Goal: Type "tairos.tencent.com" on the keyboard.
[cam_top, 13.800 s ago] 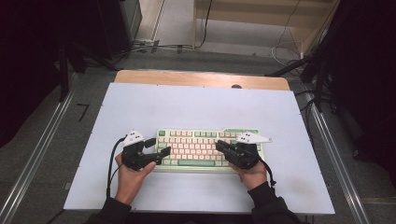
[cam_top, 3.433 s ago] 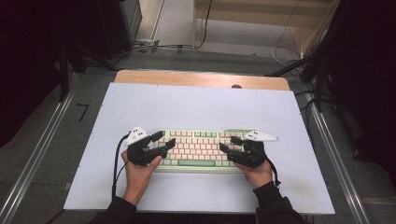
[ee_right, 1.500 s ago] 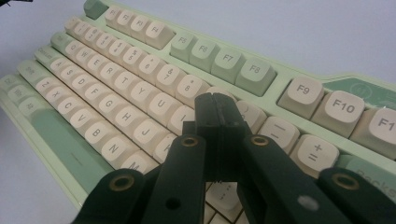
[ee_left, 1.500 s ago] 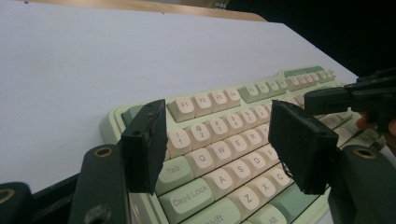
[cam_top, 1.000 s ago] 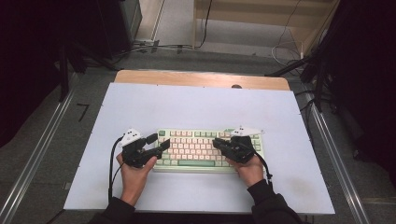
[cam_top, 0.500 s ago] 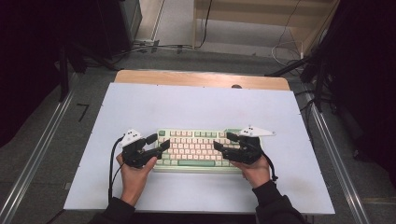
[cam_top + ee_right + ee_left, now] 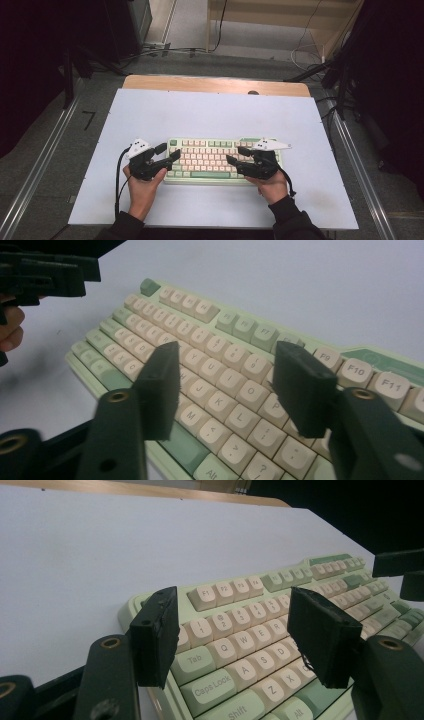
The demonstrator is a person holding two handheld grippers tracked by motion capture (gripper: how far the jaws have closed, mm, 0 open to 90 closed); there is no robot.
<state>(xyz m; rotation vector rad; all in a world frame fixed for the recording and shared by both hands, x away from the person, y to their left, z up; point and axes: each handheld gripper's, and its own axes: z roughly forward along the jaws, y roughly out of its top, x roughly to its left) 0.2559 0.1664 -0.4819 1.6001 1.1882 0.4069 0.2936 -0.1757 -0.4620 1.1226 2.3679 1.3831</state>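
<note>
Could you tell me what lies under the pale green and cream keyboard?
The keyboard rests flat on the white tabletop sheet. Whatever lies directly beneath its case is covered.

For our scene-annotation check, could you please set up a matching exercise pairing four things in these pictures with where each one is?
Things:
1. keyboard
2. left gripper
3. right gripper
4. wooden strip

Places:
A. along the table's far edge
B. over the Tab and Q side of the keys
C. flat on the white tabletop, between both hands
D. over the J, K and L side of the keys

Pairs: 1-C, 2-B, 3-D, 4-A
</note>
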